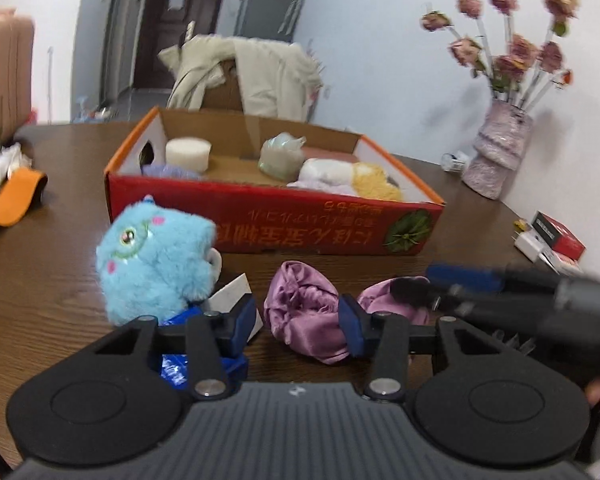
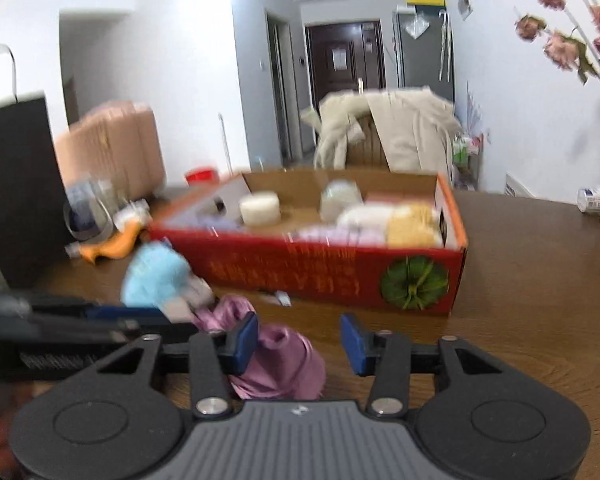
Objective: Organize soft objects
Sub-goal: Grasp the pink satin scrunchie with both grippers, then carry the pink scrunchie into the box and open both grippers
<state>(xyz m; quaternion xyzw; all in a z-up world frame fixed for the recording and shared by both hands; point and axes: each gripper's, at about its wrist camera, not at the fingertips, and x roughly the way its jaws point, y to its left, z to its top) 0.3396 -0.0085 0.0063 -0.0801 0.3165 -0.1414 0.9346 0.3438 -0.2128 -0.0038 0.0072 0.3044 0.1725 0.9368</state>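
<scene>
The left gripper (image 1: pixel 298 320) has its jaws part-way apart around the left lobe of a purple satin cloth (image 1: pixel 308 312); its right pad overlaps the fabric, but whether both pads press on it cannot be told. The right gripper (image 2: pixel 300 340) also stands half open, the cloth's other end bunched against its left pad with a clear gap to the right one, so nothing is gripped there. One blue plush monster (image 1: pixel 156 264) sits just left of the cloth, with a blue wrapper beneath it. One red cardboard box (image 1: pixel 324 224) lies beyond, holding one white foam cylinder (image 1: pixel 188 154), one pale green bundle (image 1: pixel 282 156) and a heap of white, lilac and yellow soft pieces. All rest on a dark wooden table (image 1: pixel 40 300). One vase of dried pink roses (image 1: pixel 500 156) stands at its right side, beside the white wall; a beige coat hangs over a chair behind.
</scene>
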